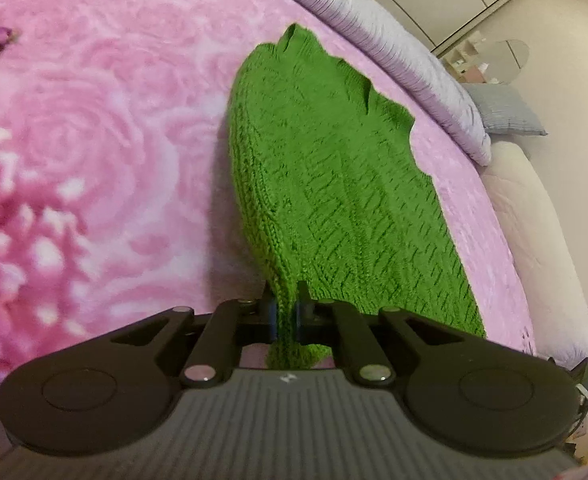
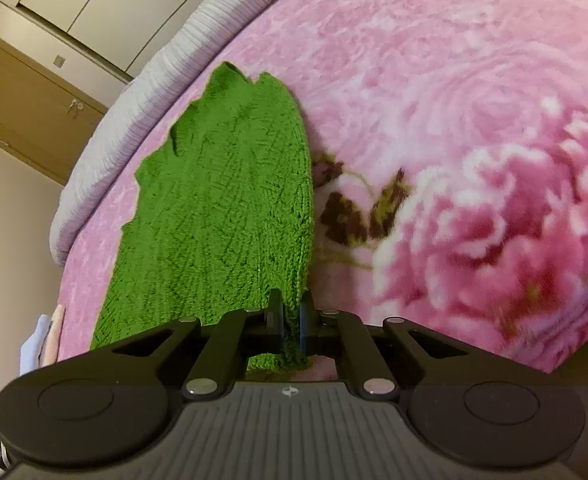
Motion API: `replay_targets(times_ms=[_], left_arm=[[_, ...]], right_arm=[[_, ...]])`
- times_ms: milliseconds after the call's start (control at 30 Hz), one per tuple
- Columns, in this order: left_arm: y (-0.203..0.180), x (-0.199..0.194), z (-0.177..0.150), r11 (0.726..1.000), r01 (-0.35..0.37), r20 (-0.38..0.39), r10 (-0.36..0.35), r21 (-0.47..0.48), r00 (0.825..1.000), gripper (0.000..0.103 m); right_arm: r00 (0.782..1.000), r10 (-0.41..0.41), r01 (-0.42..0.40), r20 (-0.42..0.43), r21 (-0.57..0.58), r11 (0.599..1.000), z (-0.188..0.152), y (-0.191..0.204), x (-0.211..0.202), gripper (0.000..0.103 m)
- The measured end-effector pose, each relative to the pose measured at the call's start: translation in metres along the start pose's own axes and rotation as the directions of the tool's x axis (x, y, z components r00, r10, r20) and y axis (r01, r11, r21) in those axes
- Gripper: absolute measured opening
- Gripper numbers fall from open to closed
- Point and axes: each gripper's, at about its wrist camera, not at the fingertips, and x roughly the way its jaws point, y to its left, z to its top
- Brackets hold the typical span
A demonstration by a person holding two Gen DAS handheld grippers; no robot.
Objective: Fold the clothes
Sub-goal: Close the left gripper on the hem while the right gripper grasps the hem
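Observation:
A green knitted sweater lies stretched out on a pink rose-patterned blanket. My left gripper is shut on the sweater's near left corner, with knit bunched between the jaws. In the right wrist view the same green sweater runs away from me, and my right gripper is shut on its near right corner. Both held corners are lifted slightly off the blanket. The far end of the sweater rests flat.
A lilac ribbed pillow lies along the far edge of the bed, also in the right wrist view. A white mattress edge, a grey cushion, white wardrobes and a brown door lie beyond.

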Motion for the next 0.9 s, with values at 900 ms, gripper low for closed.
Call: replay_targets(times_ms=[900], left_arm=[[-0.034, 0.029, 0.045, 0.904, -0.124, -0.125, 0.190, 0.410, 0.974, 0.011]], right_arm=[[0.973, -0.214, 0.167, -0.082, -0.385, 0.908, 0.005, 0.065, 0.025, 0.039]])
